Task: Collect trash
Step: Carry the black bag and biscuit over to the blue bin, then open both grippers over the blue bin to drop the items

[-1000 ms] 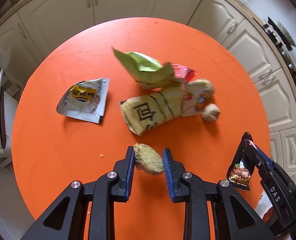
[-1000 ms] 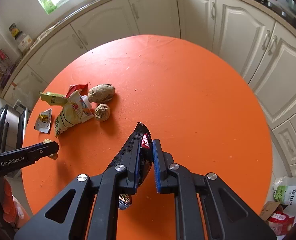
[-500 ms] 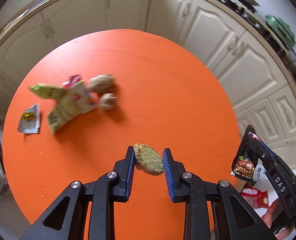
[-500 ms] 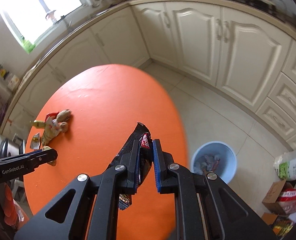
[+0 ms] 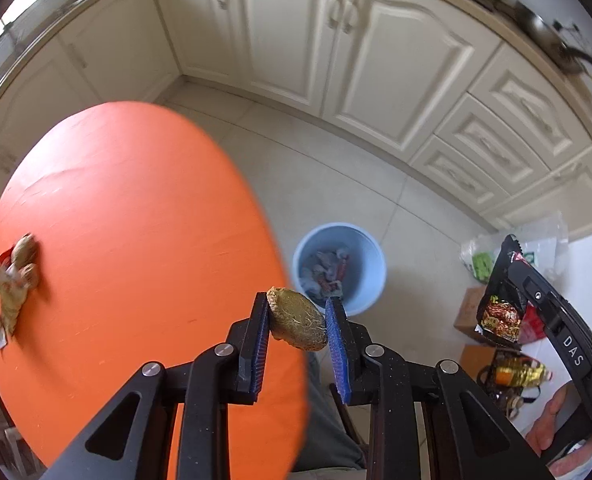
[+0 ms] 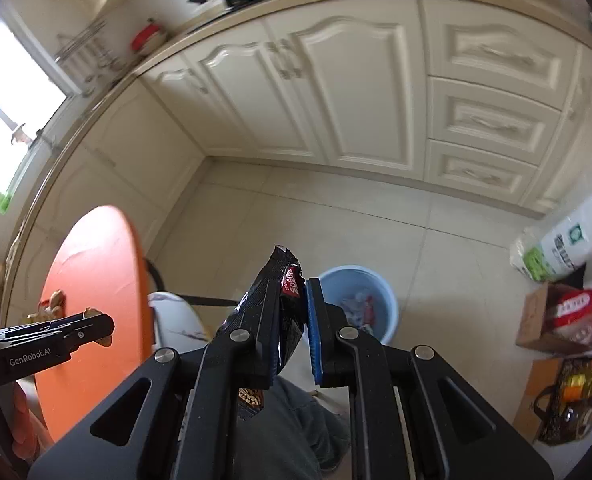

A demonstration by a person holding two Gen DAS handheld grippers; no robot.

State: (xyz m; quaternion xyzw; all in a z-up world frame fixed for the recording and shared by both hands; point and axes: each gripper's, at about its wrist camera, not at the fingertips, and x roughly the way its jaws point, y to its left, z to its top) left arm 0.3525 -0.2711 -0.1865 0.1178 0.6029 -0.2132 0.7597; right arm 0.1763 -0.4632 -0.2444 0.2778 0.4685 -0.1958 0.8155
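My left gripper (image 5: 296, 320) is shut on a brown-green food scrap (image 5: 296, 320), held in the air at the right edge of the orange round table (image 5: 136, 220). My right gripper (image 6: 292, 308) is shut on a black snack wrapper (image 6: 284, 280); it also shows in the left wrist view (image 5: 500, 308). A light blue trash bin (image 5: 340, 264) with wrappers inside stands on the floor just beyond both grippers and shows in the right wrist view (image 6: 380, 296). More wrappers and scraps (image 5: 12, 280) lie at the table's far left.
Cream kitchen cabinets (image 5: 336, 40) line the far wall. Bags and a cardboard box (image 6: 564, 312) sit on the tiled floor at the right. A white chair seat (image 6: 176, 320) stands beside the table. The person's trousers (image 6: 296, 420) are below the grippers.
Both grippers have swung right, away from the table centre toward the floor and the blue bin. Each still holds its item. The table litter has slid to the far left of view.
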